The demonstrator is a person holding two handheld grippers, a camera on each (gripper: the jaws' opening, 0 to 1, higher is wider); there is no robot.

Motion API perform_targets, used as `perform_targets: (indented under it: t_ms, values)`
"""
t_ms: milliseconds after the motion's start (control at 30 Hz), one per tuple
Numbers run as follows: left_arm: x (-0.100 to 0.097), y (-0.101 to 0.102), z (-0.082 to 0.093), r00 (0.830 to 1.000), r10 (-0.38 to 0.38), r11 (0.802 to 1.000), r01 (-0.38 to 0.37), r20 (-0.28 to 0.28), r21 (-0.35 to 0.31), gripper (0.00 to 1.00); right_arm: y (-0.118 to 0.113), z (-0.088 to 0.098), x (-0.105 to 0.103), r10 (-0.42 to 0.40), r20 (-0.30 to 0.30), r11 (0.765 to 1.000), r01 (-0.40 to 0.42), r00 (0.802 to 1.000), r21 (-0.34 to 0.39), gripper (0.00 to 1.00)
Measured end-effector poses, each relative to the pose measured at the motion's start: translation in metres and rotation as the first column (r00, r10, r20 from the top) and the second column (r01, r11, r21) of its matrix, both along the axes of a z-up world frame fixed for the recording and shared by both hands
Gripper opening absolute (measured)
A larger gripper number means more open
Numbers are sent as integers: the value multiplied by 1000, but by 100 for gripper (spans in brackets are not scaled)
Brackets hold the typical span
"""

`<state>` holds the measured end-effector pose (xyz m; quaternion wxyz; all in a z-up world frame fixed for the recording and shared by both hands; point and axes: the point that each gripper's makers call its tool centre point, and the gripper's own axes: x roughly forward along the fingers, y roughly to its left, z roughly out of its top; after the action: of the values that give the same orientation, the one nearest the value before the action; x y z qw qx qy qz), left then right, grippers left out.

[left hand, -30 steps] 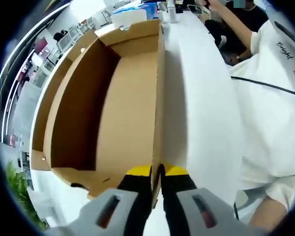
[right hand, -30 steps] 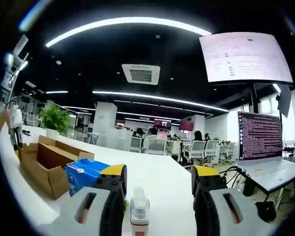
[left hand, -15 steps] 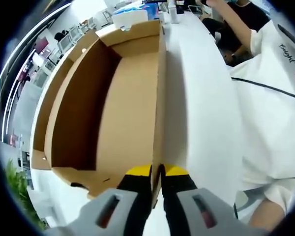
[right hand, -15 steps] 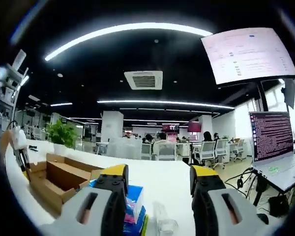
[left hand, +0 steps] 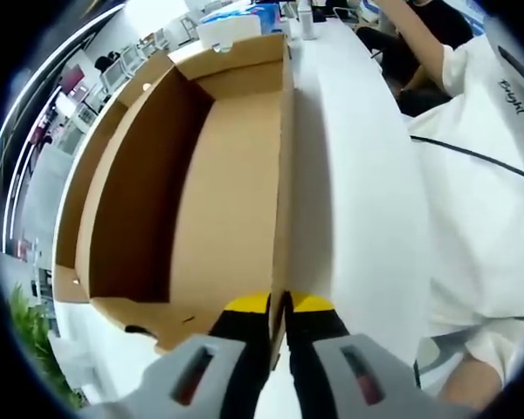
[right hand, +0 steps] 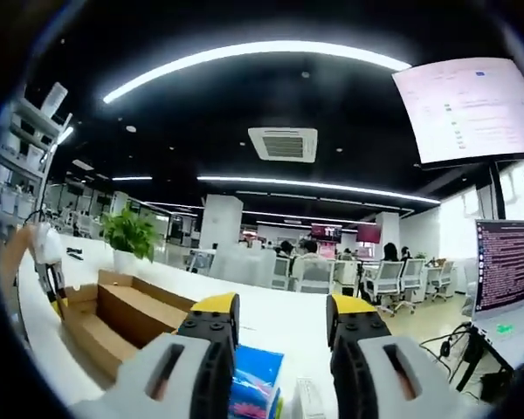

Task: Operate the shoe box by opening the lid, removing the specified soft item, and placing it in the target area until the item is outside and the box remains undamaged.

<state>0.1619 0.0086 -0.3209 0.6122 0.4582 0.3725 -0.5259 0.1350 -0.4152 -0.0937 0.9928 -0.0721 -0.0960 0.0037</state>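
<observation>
Pinched shut on the thin cardboard edge of the raised lid, the left gripper (left hand: 278,307) holds the shoe box (left hand: 192,175) open on the white table (left hand: 358,175). In the left gripper view the box interior runs away from the jaws along its long axis and looks empty. The soft item, a blue tissue pack (right hand: 255,382), sits directly below the right gripper (right hand: 278,319), whose jaws stand apart with nothing between them; in the right gripper view the pack lies just under the left jaw, with the open box (right hand: 113,314) further off to its left. So the right gripper is the nearer one, and my guess is it must drop and centre over the pack.

Compared with a second ago, the right gripper view has tilted upward and the pack now sits lower, beneath the jaws, while the small clear bottle has slipped from view. The left grip looks unchanged.
</observation>
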Motion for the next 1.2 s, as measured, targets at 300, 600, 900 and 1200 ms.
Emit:
perform_targets:
  t_ms: [300, 600, 900, 1200]
  values:
    - [0, 0, 0, 1000, 2, 1000, -2, -15, 5, 4, 38, 18, 31, 105, -50, 988, -110, 993, -110, 39]
    - [-1, 0, -1, 1000, -6, 1000, 6, -14, 6, 4, 55, 29, 51, 121, -96, 977, -136, 988, -164, 24]
    - [-1, 0, -1, 1000, -6, 1000, 6, -20, 11, 4, 79, 29, 64, 249, -179, 961, -265, 952, -74, 34]
    - [-1, 0, -1, 1000, 6, 1000, -5, -26, 19, 4, 105, 34, 88, 326, -302, 930, -361, 896, -68, 24]
